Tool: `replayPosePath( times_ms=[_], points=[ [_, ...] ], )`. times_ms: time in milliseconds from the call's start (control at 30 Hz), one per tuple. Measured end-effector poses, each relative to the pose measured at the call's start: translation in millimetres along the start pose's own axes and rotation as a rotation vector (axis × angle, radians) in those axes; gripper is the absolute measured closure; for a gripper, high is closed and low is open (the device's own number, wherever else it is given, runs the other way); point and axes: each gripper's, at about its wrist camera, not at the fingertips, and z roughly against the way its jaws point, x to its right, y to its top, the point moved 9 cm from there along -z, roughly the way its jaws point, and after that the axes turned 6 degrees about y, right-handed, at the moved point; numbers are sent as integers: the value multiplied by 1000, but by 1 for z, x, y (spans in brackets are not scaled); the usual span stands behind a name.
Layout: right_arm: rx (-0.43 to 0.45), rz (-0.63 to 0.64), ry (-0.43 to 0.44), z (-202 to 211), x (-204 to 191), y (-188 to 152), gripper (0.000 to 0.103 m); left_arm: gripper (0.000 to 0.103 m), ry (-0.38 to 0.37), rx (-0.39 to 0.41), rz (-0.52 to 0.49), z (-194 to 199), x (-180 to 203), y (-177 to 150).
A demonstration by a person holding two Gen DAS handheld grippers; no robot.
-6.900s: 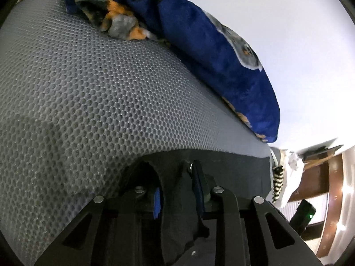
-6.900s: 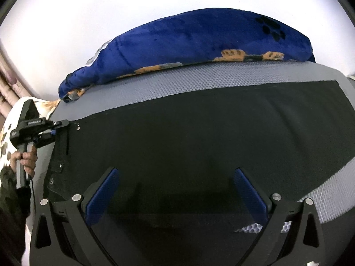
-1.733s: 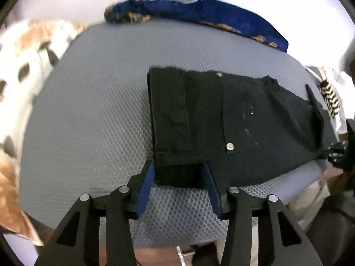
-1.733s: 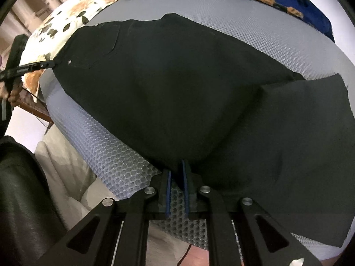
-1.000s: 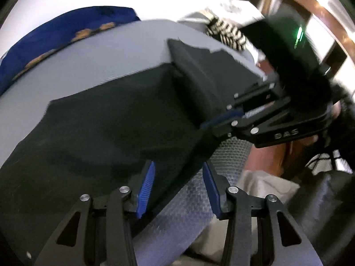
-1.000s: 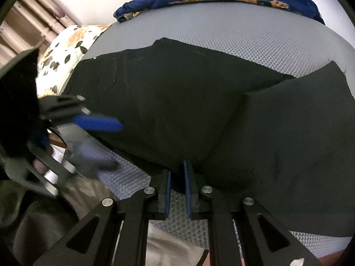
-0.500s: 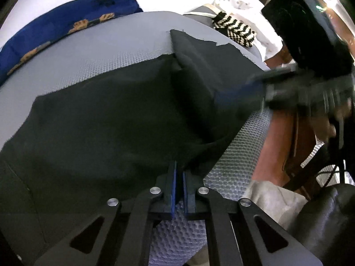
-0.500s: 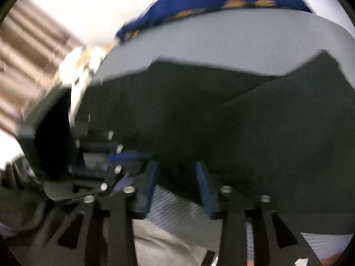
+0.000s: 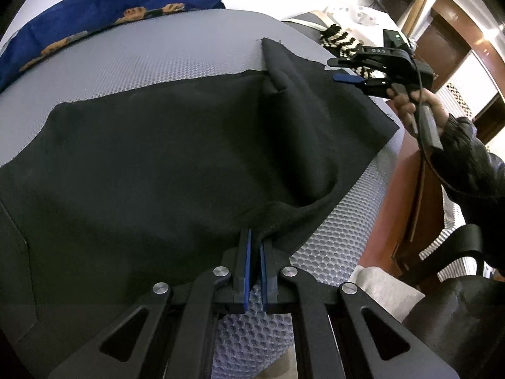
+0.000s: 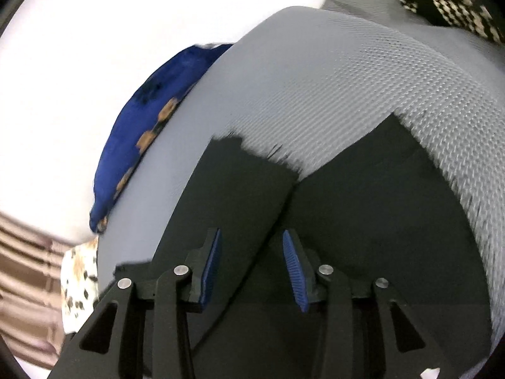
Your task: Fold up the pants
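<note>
Half-folded black pants [image 9: 164, 164]: left gripper [image 9: 254, 249] pinches their lower-centre edge; right gripper [image 10: 251, 252] hovers parted, holding nothing.

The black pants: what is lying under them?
Under the black pants lies a grey mesh cushion, visible beyond their far edge and at the near right corner. Whether anything else sits beneath the cloth cannot be seen; the pants cover it.

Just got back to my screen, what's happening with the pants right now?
A person is folding black pants on a grey mesh-covered surface. The left gripper is shut on a bunched near edge of the fabric. The right gripper, its jaws apart and empty, hovers over the leg ends at the far end, apparently about to pick them up for the next fold.
</note>
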Motion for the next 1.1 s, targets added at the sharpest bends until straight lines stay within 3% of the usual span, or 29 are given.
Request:
replayPosePath(
  times_ms=[333,433,533,933,1033,1100],
  points=[
    [6,-16,-3,-24,12,30,81,98,6,-29,28,-7,0,-1],
    [-17,-11,-16,-30,9,30,94,98,3,-30,34,-8,-1,-2],
    [-9,17,-20,-29,-3,34,98,98,1,-29,32,-7,0,-3],
    [152,265,14,43,-145,84,99,98,-10,0,32,0,0,-3],
    [195,304,-34,73,-148,79,99,98,-11,14,30,3,1,-1],
    [215,294,-87,93,-130,70,99,98,-17,22,29,5,2,0]
  ],
)
